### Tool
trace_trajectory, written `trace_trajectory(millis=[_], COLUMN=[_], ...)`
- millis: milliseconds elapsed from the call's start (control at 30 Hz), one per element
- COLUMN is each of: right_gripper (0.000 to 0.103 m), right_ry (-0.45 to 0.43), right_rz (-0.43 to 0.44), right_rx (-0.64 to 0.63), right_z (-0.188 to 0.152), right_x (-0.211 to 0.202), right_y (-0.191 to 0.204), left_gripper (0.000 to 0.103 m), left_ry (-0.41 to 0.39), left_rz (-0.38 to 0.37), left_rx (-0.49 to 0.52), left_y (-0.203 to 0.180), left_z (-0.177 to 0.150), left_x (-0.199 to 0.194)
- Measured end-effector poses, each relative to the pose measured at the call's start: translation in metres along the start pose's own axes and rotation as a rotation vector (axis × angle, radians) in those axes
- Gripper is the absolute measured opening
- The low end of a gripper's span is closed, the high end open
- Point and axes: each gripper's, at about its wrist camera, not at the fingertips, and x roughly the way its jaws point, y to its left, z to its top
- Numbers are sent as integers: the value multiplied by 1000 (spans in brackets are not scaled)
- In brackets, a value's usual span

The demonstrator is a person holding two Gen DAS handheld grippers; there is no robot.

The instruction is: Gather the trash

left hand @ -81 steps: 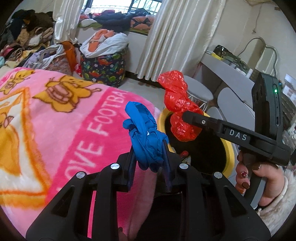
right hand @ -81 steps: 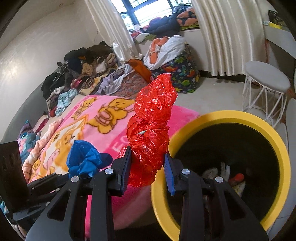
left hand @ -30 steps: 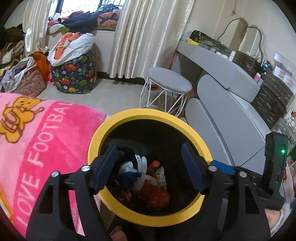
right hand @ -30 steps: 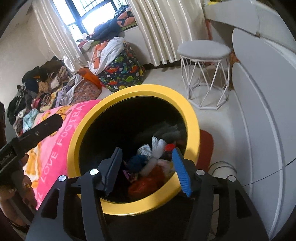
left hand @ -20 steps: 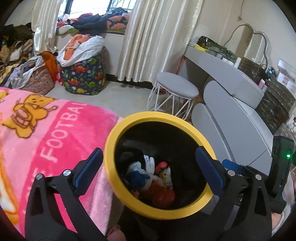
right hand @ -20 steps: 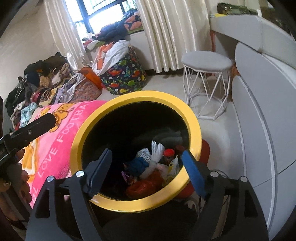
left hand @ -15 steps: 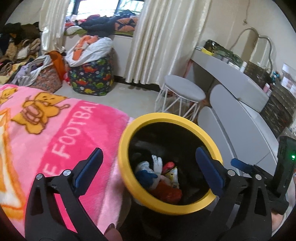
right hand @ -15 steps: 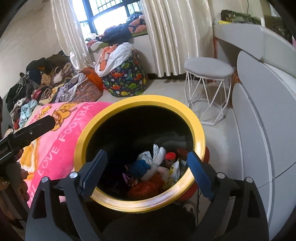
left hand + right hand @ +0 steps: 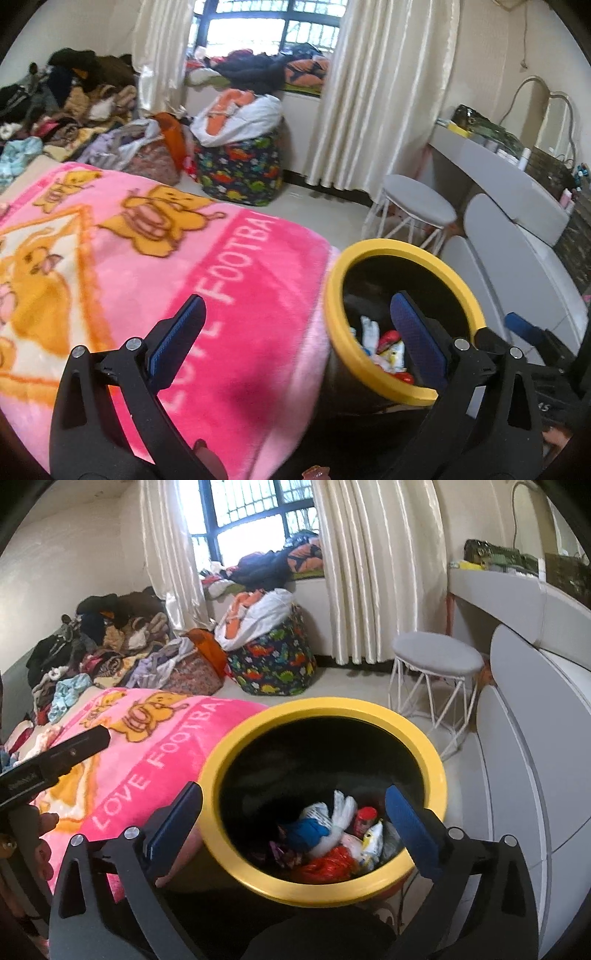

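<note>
Pink blanket (image 9: 155, 273) with cartoon bears covers the bed at 9 o'clock. Nearest, the left gripper (image 9: 295, 332) has its blue-padded fingers spread wide and empty above the blanket's edge. The right gripper (image 9: 295, 819) is equally wide apart and empty over the yellow-rimmed trash bin (image 9: 436, 771). Inside lie a blue bag (image 9: 306, 830), a red bag (image 9: 328, 864) and wrappers. Farther, at 1 o'clock, stands a grey stool (image 9: 437, 659); at 12 o'clock, curtains (image 9: 373, 568) and piled clothes (image 9: 107, 642).
</note>
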Motion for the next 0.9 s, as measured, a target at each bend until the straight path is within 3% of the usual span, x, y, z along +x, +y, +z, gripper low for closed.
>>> trace_trajectory(millis=[500, 900], right_gripper=[97, 97], right_ry=[-387, -454], right_rz=[-3, -45], right_rx=[-117, -123], right_z=[-21, -34], right_x=[-59, -63], right_y=[59, 65], left_gripper=[92, 92], left_ry=[-215, -270], left_rz=[129, 125], left_rx=[-3, 20], left_y=[30, 35], left_z=[-28, -46], left_x=[-64, -86])
